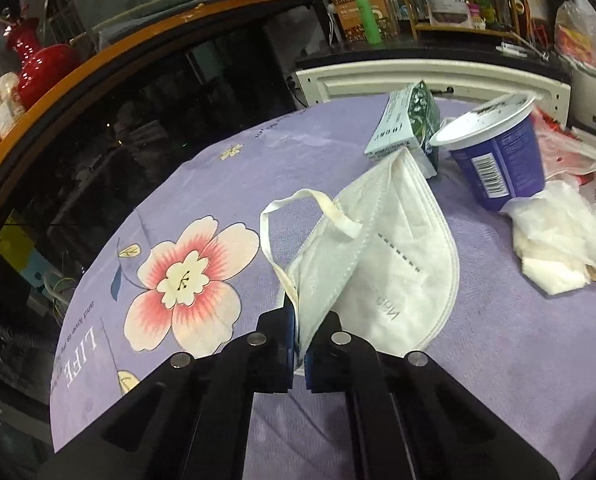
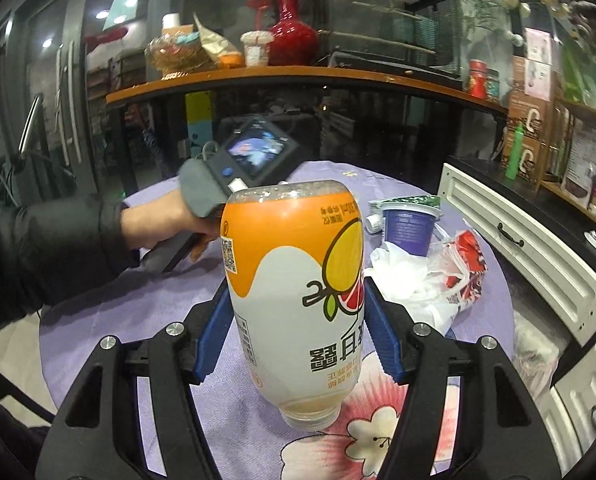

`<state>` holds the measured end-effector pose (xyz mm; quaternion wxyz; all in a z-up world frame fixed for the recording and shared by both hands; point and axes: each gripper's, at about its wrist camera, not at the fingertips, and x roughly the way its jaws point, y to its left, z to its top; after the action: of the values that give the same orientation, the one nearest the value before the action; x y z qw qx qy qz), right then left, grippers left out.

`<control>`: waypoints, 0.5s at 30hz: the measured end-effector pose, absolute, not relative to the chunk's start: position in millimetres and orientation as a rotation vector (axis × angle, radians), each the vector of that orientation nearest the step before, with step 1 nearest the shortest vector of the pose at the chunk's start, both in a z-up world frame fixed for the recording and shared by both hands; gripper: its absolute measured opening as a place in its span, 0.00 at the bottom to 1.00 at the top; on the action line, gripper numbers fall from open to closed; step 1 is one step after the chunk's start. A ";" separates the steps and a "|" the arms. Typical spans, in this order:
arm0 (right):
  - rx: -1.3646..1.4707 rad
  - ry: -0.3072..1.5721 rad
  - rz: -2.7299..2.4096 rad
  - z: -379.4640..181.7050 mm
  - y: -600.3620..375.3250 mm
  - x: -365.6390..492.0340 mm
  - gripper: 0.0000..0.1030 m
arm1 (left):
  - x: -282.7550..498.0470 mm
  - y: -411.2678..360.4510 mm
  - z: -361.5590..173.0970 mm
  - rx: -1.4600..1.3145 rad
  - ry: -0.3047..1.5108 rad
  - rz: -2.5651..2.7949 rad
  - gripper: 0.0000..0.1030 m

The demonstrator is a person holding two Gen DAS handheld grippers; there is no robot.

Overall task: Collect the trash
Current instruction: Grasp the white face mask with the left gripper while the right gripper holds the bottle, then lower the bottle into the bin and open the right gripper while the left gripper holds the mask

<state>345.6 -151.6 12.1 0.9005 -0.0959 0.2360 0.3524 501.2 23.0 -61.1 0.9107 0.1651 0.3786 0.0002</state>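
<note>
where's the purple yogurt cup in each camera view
Left wrist view: purple yogurt cup sits upper right, tilted, beside the green-and-white carton.
Right wrist view: it stands right of centre, behind the orange juice bottle.
Shared landmark: the red vase on the shelf.

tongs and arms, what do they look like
Both tongs, left and right, have matte black angular linkage arms with round silver pivot bolts and ribbed blue pads. The right view shows the left hand bare below a black sleeve, gripping a grey handle topped by a small lit screen.
</note>
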 end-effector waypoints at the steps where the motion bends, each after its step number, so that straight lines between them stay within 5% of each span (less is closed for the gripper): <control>1: -0.195 0.485 0.725 12.3 -152.9 344.0 0.61 | 494.7 23.9 -56.9 0.321 0.773 -0.006 0.03; 15: -0.067 0.478 0.603 11.1 -213.8 274.4 0.61 | 340.0 3.3 -0.2 0.073 0.639 -0.191 0.03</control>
<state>274.4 -213.8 11.1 0.9263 -0.0326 0.2331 0.2942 340.0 3.3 -0.2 0.9443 0.0359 0.3135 -0.0939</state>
